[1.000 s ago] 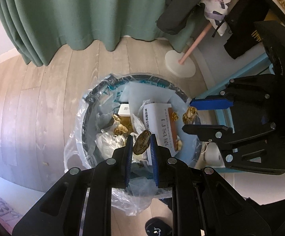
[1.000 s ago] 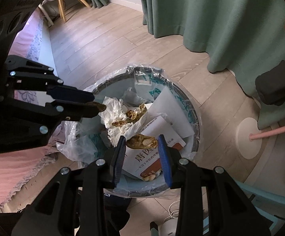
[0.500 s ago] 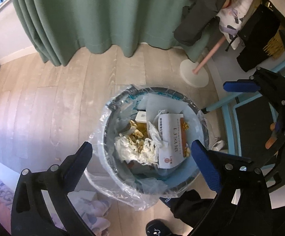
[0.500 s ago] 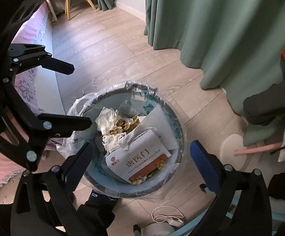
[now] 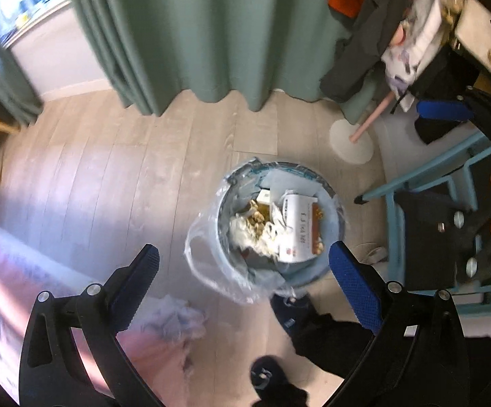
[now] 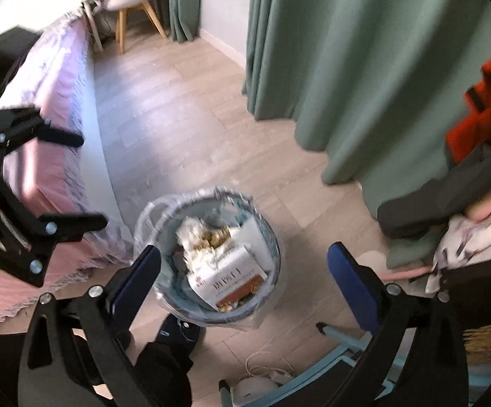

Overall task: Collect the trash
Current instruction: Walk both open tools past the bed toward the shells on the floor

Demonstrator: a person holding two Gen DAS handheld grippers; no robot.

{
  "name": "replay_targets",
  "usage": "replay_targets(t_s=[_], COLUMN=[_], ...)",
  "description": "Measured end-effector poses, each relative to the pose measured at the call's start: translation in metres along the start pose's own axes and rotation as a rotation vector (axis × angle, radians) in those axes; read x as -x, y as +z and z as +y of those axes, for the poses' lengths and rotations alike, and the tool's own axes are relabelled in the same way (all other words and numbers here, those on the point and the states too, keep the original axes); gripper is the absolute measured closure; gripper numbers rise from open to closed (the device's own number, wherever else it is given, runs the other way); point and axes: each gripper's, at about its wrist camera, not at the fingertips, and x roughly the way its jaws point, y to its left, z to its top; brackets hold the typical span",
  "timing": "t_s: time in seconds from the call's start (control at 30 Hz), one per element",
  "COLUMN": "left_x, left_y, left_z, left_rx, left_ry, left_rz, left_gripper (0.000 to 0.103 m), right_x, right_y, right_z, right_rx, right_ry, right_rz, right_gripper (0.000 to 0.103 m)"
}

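Observation:
A round blue trash bin (image 5: 333, 261) lined with a clear plastic bag stands on the wooden floor. It holds a white and orange box (image 5: 298, 227), crumpled tissue (image 5: 242, 234) and brown scraps. My left gripper (image 5: 242, 271) is wide open and empty, high above the bin. My right gripper (image 6: 243, 271) is also wide open and empty, above the bin (image 6: 276, 254), where the box (image 6: 228, 278) shows too. The right gripper's fingers (image 5: 442, 110) show at the right edge of the left wrist view; the left gripper's fingers (image 6: 69, 224) show at the left of the right wrist view.
A green curtain (image 5: 194, 34) hangs behind the bin. A pink bed (image 6: 35, 135) lies to the left. A light blue chair (image 5: 425, 183) and a clothes stand with garments (image 5: 364, 125) are to the right. The person's dark slippers (image 5: 293, 308) are beside the bin.
Both grippers, shut on brown scraps a second ago, opened and dropped them into the bin. Both have since risen well above the bin.

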Motion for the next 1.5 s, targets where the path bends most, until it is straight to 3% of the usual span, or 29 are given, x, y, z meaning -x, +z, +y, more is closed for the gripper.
replay_targets(t_s=[0.17, 0.37, 0.53, 0.6, 0.8, 1.03, 1.2, 1.33, 1.5], left_x=[0.063, 0.127, 0.159, 0.175, 0.21, 0.254, 0.285, 0.315, 0.359], left_y=[-0.016, -0.037, -0.069, -0.091, -0.151, -0.242, -0.305, -0.355, -0.422], left_z=[0.009, 0.032, 0.054, 0.061, 0.068, 0.064, 0.044, 0.017, -0.02], left_rx=[0.059, 0.196, 0.383, 0.48, 0.677, 0.905, 1.057, 1.145, 1.26], left_ry=[0.04, 0.114, 0.198, 0.268, 0.379, 0.464, 0.515, 0.634, 0.762], left_rz=[-0.029, -0.122, -0.165, -0.196, -0.237, -0.328, -0.376, -0.337, -0.345], left_gripper=[0.006, 0.006, 0.006, 0.006, 0.006, 0.006, 0.006, 0.006, 0.006], right_x=[0.04, 0.063, 0.066, 0.067, 0.084, 0.118, 0.15, 0.175, 0.215], right_y=[0.024, 0.047, 0.064, 0.071, 0.08, 0.06, 0.027, -0.001, -0.038], right_z=[0.014, 0.042, 0.074, 0.086, 0.143, 0.225, 0.285, 0.331, 0.382], right_rx=[0.052, 0.183, 0.308, 0.332, 0.502, 0.767, 0.913, 1.031, 1.171], right_ry=[0.037, 0.086, 0.19, 0.238, 0.332, 0.466, 0.562, 0.616, 0.717], right_rz=[-0.019, -0.044, -0.064, -0.068, -0.141, -0.189, -0.179, -0.17, -0.199], right_gripper=[0.007, 0.007, 0.007, 0.007, 0.007, 0.007, 0.007, 0.007, 0.007])
